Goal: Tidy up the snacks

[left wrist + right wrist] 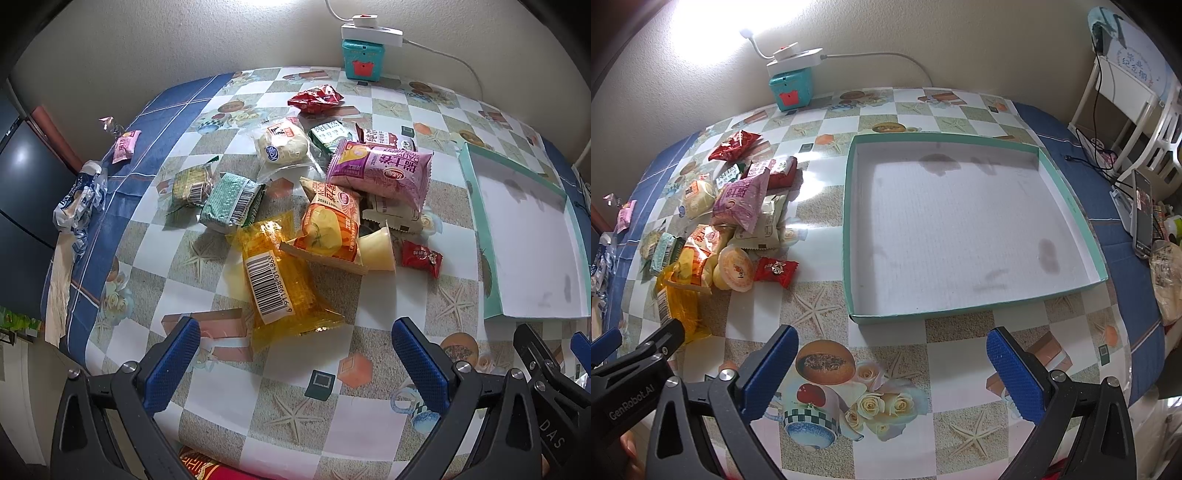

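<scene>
Two claws hover above the table [827, 177], both spread wide with nothing between their blue pads. Just ahead of the left claw [295, 358] lies the yellow packet [280, 280], barcode up, its near end reaching between the pads without touching either. Beyond it sits the rest of the snack pile: an orange packet [332, 229] leaning over a jelly cup [376, 249], a purple packet [384, 171] on top further out, a green packet [232, 201] ahead to the left, a round bun [282, 144] behind that, and a red bag [316, 98] at the far end. A small red candy [421, 258] lies ahead to the right of the left claw, near the box.

Straight ahead of the right claw [892, 373] sits the teal box [1067, 184], its white floor bare but stained. The pile is off to that claw's left, with the left claw showing at its near-left edge.
</scene>
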Available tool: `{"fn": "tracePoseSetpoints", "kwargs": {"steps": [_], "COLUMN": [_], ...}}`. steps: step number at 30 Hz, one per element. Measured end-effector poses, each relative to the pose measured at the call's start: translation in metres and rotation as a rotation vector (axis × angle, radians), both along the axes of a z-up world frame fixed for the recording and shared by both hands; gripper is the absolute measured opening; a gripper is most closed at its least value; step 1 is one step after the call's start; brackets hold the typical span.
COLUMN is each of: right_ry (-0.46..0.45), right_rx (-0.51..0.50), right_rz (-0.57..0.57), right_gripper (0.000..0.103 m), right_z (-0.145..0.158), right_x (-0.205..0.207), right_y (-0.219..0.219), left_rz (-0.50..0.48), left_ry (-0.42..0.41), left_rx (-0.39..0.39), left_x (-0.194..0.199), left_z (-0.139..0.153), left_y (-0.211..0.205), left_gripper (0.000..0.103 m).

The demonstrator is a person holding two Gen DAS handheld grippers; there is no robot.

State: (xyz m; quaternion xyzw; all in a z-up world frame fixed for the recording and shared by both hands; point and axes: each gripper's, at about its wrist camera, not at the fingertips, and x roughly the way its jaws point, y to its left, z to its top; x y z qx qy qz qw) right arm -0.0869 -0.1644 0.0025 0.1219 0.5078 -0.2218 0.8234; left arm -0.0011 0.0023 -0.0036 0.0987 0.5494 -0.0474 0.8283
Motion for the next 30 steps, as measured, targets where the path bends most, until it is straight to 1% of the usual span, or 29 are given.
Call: {"fn": "tracePoseSetpoints", "kwargs": {"steps": [30], "right_ry": [0.003], "right_rx": [-0.001], "right_rz": [0.001], "right_gripper": [0.103], "right_z": [-0.0010], "right_x": [0.0003], "right_y": [-0.0006], "left_rz": [0.002], "left_ry": [0.002], "left_rx": [-0.001], "left_x": [-0.0019], "left_z": [-0.0015], "left_y": [0.0029], "left_gripper": [0.103]}}
